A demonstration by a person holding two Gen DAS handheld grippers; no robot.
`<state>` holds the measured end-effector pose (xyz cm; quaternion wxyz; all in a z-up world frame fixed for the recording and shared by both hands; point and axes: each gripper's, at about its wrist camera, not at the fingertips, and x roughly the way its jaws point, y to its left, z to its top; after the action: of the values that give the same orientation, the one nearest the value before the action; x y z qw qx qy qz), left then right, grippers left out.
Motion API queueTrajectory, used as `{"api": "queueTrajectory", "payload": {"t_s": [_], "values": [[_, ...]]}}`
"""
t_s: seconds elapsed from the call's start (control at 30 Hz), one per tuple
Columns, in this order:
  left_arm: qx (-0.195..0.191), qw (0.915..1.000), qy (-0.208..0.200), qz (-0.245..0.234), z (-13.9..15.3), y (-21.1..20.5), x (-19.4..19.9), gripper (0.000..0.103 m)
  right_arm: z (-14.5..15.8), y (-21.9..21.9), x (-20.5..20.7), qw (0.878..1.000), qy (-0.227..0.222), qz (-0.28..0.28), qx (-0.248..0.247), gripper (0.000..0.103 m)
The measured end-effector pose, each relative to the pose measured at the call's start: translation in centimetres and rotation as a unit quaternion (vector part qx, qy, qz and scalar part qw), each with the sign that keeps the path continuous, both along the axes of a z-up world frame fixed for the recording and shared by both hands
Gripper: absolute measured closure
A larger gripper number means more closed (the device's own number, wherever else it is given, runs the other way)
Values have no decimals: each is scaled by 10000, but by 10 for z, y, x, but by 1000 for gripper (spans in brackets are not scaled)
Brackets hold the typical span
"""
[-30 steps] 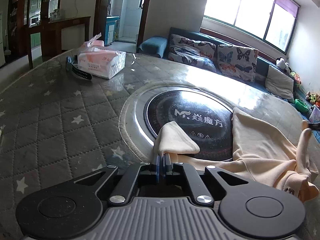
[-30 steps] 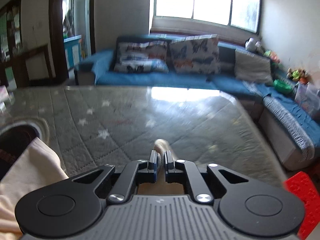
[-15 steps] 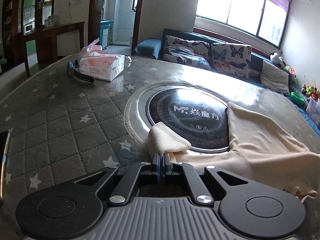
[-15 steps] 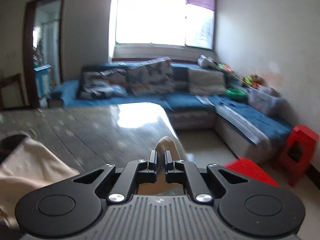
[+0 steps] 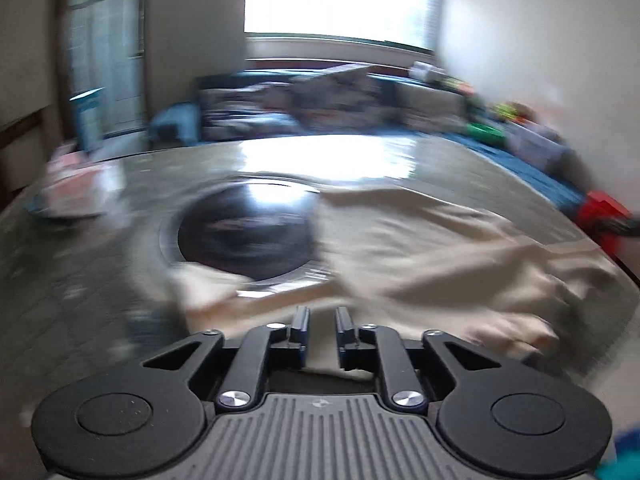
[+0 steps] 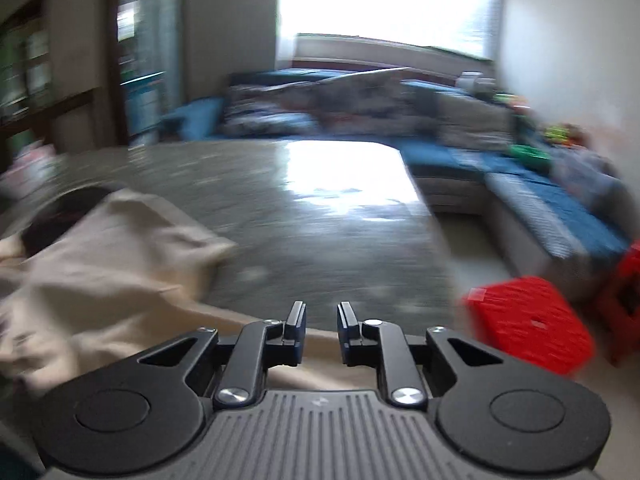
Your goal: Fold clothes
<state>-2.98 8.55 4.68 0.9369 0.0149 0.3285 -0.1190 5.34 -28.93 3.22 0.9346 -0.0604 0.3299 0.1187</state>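
A: Both views are blurry. Left gripper [image 5: 321, 330] and right gripper [image 6: 321, 330] have jaws spread, holding nothing. The cream garment [image 5: 420, 256] lies rumpled on the table [image 5: 80, 280], reaching toward 2 o'clock.

B: I'd flatten it first (that bunched edge at 3 o'clock), then pinch two corners evenly.

A garment [image 5: 420, 248] lies spread on the counter [image 5: 80, 280], its left edge overlapping the round cooktop [image 5: 244, 236] set into the counter's middle. A tissue pack [image 5: 76, 192] sits at the counter's far left. Behind the counter stands a sofa [image 6: 320, 116]; a stool [image 6: 528, 320] stands on the floor at its right.
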Motion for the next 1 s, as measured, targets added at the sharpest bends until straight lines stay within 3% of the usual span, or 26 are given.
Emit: {"api": "queueTrajectory", "payload": {"t_s": [0.03,0.07,0.23,0.4,0.43,0.47,0.57,0.9,1.0], "values": [[16,9997,13,-245,-3,-12,-1,63,0,10,-2,9997,33,225,6,77],[41,9990,12,-436,-5,-22,-1,60,0,19,-5,9990,65,449,13,76],[106,9927,98,-1199,-20,-58,5,55,-2,68,-14,9886,220,1487,19,76],[504,9856,125,-1610,-37,-83,7,56,-10,114,-15,9733,356,2267,-45,76],[549,9845,139,-1659,-40,-85,7,60,-13,120,-15,9712,391,2349,-49,76],[550,9839,179,-1689,-43,-86,9,76,-15,126,-14,9691,426,2430,-53,76],[494,9823,380,-1766,-51,-86,12,96,-26,141,-11,9621,581,2662,-65,76],[413,9729,611,-2193,-42,-72,0,94,-35,137,-37,9399,1221,3189,42,74],[287,9738,570,-2181,-34,-66,8,93,-27,120,-13,9529,1153,2798,212,73]]}}
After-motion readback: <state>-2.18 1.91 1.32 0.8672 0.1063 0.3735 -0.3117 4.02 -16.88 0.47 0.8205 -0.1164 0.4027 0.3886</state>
